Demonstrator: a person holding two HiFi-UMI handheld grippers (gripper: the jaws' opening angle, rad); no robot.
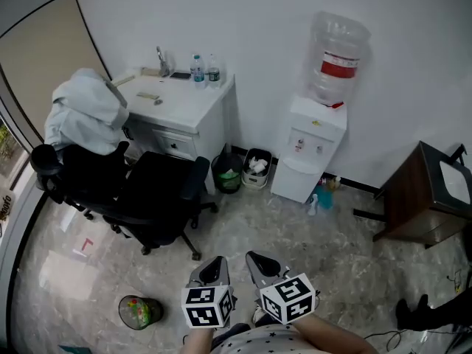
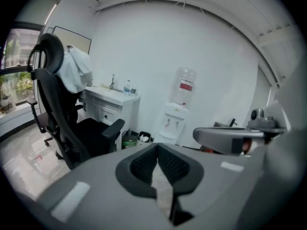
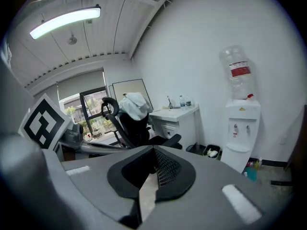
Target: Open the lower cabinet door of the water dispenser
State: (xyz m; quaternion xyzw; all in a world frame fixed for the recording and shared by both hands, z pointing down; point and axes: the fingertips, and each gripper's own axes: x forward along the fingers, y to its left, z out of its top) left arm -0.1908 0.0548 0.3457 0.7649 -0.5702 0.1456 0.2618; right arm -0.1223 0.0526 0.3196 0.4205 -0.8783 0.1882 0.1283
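1. The task is not started. The water dispenser (image 1: pixel 308 150) stands at the back wall between two small bins (image 1: pixel 242 171) and a dark side table (image 1: pixel 422 198). Its lower cabinet door (image 1: pixel 293 183) looks closed to us, but it is small in every view.
2. Both grippers are well apart from it, low in the head view by our body, with bare floor between.
3. Left gripper (image 1: pixel 214 268): the jaws are together with nothing between them. The left gripper view shows the pads meeting at the tip (image 2: pixel 157 148).
4. Right gripper (image 1: pixel 262 262): same, jaws closed on nothing, confirmed in its own view (image 3: pixel 152 152).
5. Everything is left to do, we judge: walk up, open a jaw, catch the door's edge or handle, pull. We can't make out a handle.
6. Only the head view shows the floor path and the office chair (image 1: pixel 147 190) from above.
7. Only the right gripper view shows the ceiling light (image 3: pixel 64 20) and the window (image 3: pixel 93 111), and it gives the squarest look at the dispenser front.
8. The left gripper view shows the other gripper side-on at its right.
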